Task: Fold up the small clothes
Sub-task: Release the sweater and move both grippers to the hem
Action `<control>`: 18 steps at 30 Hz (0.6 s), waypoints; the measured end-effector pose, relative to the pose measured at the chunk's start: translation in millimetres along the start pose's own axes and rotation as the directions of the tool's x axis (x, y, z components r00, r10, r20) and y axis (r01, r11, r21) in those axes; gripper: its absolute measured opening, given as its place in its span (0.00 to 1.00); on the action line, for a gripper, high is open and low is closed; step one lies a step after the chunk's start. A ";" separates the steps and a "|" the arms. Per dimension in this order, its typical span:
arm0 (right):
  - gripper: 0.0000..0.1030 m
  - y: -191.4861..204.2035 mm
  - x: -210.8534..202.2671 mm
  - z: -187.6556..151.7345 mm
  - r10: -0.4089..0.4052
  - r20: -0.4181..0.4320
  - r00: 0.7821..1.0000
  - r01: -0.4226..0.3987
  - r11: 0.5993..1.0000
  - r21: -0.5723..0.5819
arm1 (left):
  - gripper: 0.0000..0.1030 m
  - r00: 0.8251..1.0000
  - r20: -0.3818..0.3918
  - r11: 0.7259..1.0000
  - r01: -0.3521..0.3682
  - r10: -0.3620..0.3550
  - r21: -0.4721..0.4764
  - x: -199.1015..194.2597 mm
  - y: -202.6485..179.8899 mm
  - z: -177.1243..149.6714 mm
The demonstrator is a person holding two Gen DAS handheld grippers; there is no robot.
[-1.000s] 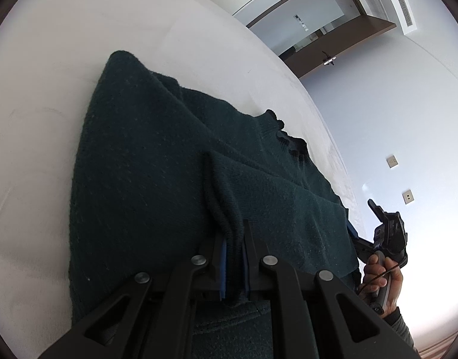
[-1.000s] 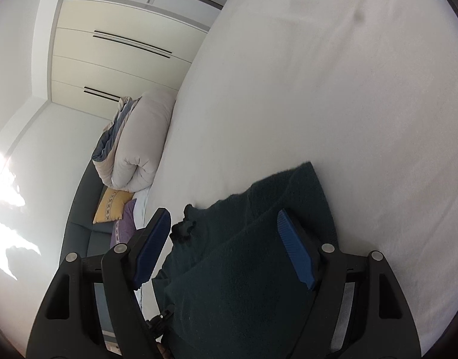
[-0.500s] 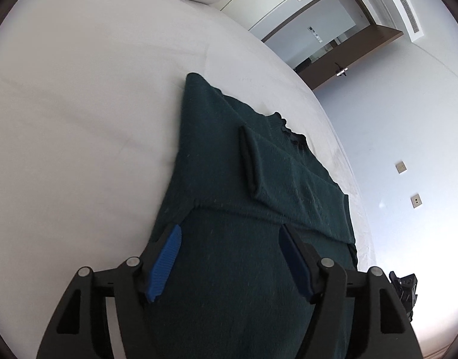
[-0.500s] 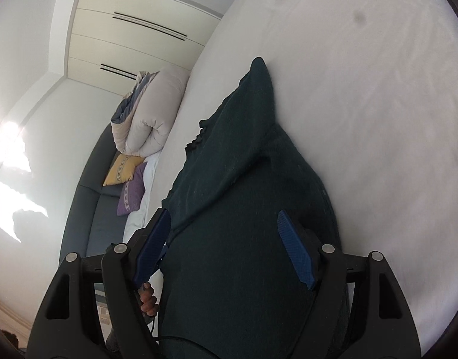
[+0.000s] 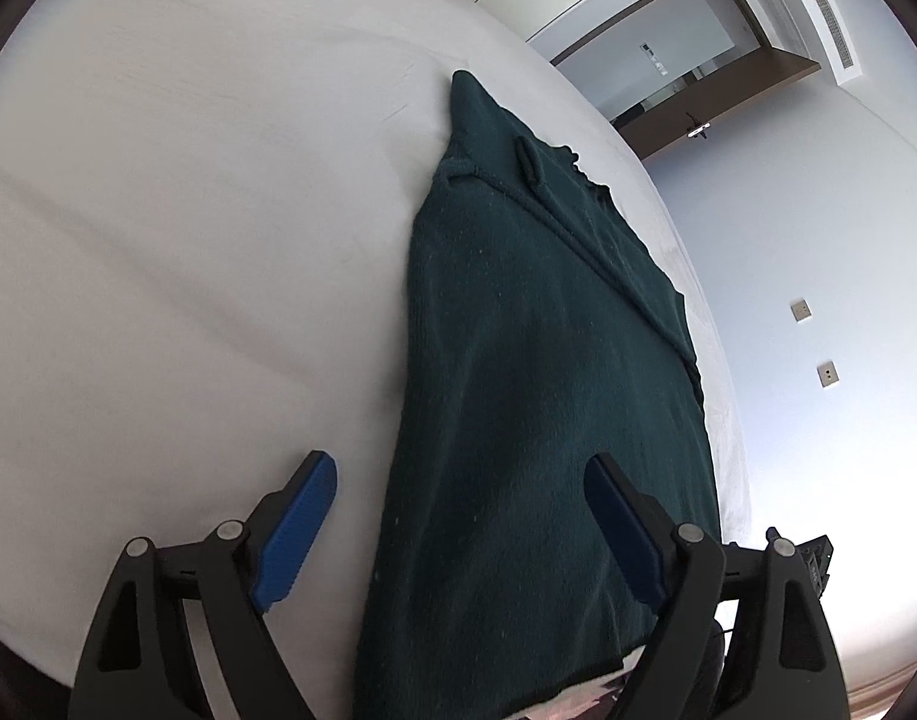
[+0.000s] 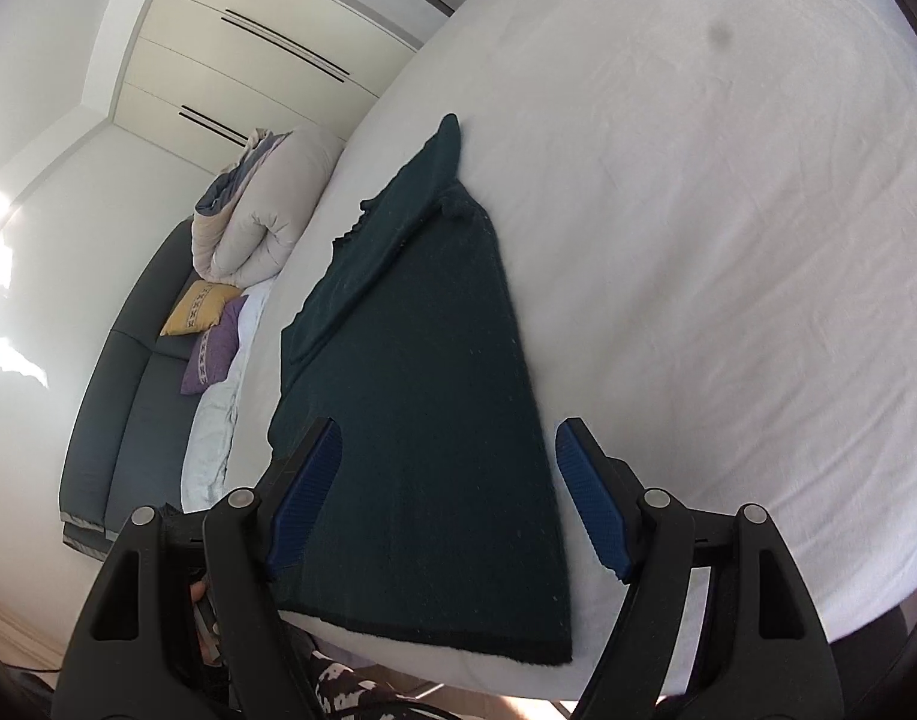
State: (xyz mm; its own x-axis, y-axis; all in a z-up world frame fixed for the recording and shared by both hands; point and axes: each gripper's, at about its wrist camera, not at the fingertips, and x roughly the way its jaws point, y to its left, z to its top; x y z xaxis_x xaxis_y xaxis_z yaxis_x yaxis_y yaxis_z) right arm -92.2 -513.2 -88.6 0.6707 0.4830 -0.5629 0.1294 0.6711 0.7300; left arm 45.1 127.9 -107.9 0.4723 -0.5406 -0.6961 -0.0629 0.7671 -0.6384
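Note:
A dark green knitted sweater [image 5: 548,360] lies flat on the white bed [image 5: 188,240], sleeves folded in over its body, hem at the near bed edge. It also shows in the right wrist view [image 6: 422,396]. My left gripper [image 5: 458,522] is open and empty, hovering above the hem end. My right gripper [image 6: 446,492] is open and empty, above the sweater's hem near the bed's [image 6: 728,240] front edge.
A rolled duvet [image 6: 266,210] lies at the far end of the bed. A dark sofa [image 6: 128,372] with a yellow cushion [image 6: 194,309] and a purple cushion [image 6: 215,354] stands beside it. A doorway [image 5: 668,72] is beyond the bed.
My left gripper let go of the sleeve fold and opened. Both grippers pulled back toward the hem, so the whole sweater now shows lying flat.

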 end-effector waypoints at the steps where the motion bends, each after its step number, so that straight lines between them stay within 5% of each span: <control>1: 0.71 -4.0 -2.5 -3.4 -0.001 -0.008 1.000 0.001 1.000 0.004 | 0.84 1.000 -0.016 1.000 0.006 -0.006 -0.003 -1.7 1.2 -3.2; 12: 0.71 -8.6 -1.1 -27.4 -0.021 -0.082 0.996 0.023 0.999 0.029 | 0.52 0.986 -0.158 0.999 0.046 -0.050 -0.026 -13.1 18.2 -30.4; 18: 0.71 -10.0 -9.6 -26.5 -0.029 -0.076 0.997 0.033 0.998 0.050 | 0.52 0.977 -0.191 0.995 0.086 -0.095 -0.052 -12.0 23.1 -33.4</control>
State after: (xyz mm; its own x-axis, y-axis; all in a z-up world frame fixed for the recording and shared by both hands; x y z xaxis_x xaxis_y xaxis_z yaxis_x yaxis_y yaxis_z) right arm -119.3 -509.6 -100.8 0.6095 0.5041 -0.6118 0.1878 0.6579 0.7293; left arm 8.6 140.6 -125.2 0.2993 -0.6669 -0.6824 -0.0674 0.6986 -0.7123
